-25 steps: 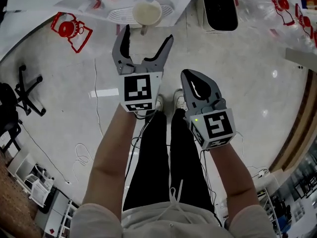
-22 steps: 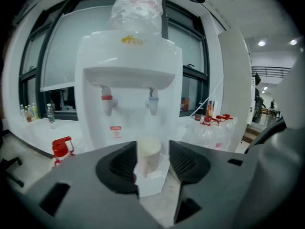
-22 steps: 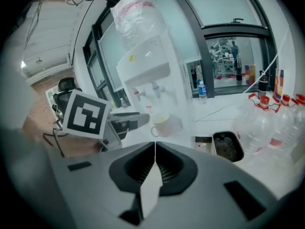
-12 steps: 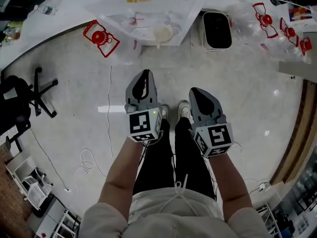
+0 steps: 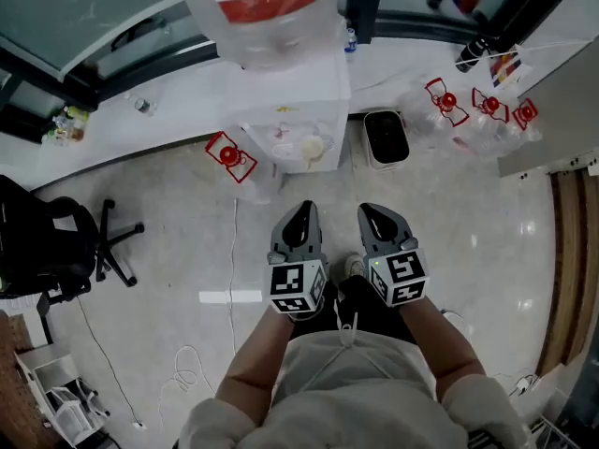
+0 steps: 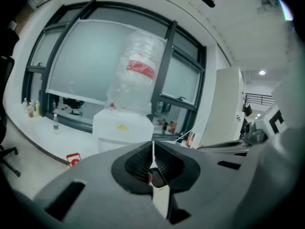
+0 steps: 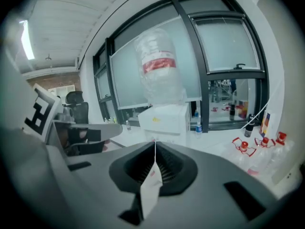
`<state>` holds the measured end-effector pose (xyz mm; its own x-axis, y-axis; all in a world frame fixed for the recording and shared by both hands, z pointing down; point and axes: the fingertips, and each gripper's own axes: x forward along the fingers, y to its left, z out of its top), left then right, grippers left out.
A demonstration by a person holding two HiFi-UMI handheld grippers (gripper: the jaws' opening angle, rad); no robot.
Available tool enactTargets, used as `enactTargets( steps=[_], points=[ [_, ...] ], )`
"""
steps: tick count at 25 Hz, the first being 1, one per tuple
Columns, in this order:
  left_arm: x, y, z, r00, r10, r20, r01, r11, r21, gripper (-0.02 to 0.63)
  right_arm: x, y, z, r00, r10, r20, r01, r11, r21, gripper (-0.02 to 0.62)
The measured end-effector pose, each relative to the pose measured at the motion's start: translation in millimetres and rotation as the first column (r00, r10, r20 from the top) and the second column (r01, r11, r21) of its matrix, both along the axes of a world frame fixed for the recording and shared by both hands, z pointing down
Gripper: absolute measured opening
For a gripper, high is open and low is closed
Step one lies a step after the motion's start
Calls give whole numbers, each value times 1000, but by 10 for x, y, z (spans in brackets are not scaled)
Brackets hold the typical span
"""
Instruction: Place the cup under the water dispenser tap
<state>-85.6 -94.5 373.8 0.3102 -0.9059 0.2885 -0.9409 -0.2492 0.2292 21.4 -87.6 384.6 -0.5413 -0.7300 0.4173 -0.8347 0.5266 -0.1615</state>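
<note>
The white water dispenser stands by the window with a clear, red-labelled bottle on top. A cream cup sits in its tap recess, on the drip tray. My left gripper and right gripper hover side by side over the floor, well short of the dispenser, both shut and empty. In the left gripper view the shut left gripper points at the dispenser. The right gripper view shows the same for the right gripper, with the dispenser ahead. The jaws hide the cup in both.
A white bin with a black liner stands right of the dispenser. Empty red-capped water bottles lie on the floor at the left and right. A black office chair is at the left; cables trail across the floor.
The left gripper's jaws went from wide open to shut, empty. Both grippers rose and drew back from the dispenser, and the cup stayed on the drip tray.
</note>
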Motion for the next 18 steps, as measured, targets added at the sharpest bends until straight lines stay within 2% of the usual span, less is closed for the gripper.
enactTargets(
  steps=[5,9,12,15,18],
  points=[
    [52,71,-880,999,32,29,-35,993,110,29,64,48,-805,999,39,24,-41,992,117,29],
    [-77,-4,-1493,1000,28,5,-29,983,184,29,117,-37,-1374,997,59,47,-68,974,217,29],
    [-156,4,-1863,999,24,-31,-17,974,228,29,173,-33,-1755,996,63,66,-79,956,282,29],
    [-225,-50,-2175,1000,5,0,-5,964,266,29,206,-94,-2079,995,61,80,-85,933,349,29],
    [-246,-49,-2409,1000,-2,9,-1,955,297,29,239,-138,-2241,994,66,84,-93,920,380,29]
  ],
)
